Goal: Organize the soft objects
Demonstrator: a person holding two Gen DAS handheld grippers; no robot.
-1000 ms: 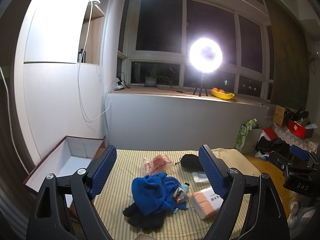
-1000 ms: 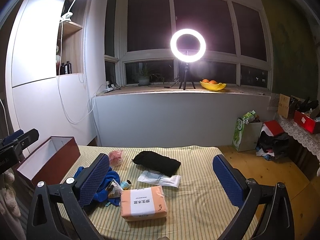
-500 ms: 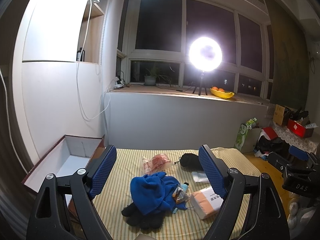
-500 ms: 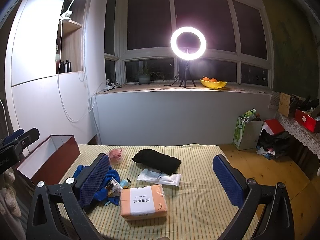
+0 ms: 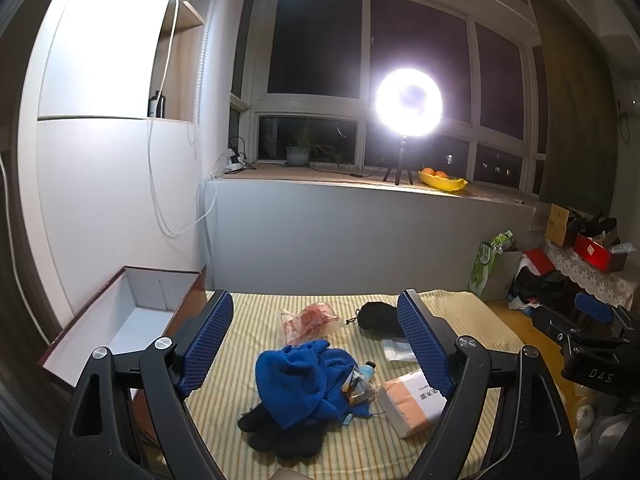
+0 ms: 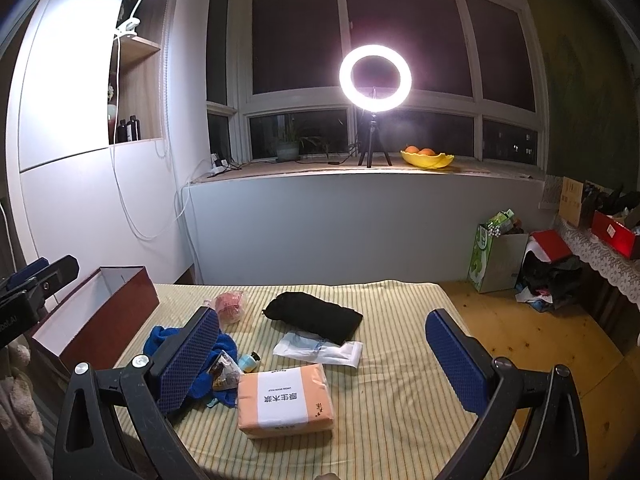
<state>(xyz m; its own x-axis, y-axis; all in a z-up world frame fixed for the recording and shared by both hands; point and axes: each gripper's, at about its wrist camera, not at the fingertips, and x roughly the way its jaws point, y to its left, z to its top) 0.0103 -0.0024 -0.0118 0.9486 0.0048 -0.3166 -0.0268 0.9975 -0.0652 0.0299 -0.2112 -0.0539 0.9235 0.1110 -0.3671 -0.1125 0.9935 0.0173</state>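
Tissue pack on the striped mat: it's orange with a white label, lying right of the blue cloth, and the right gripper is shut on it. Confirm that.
Not quite. The right gripper is open and holds nothing; the right wrist view shows its fingers spread wide above the mat. The rest stands: the tissue pack is orange with a white label, right of the blue cloth.
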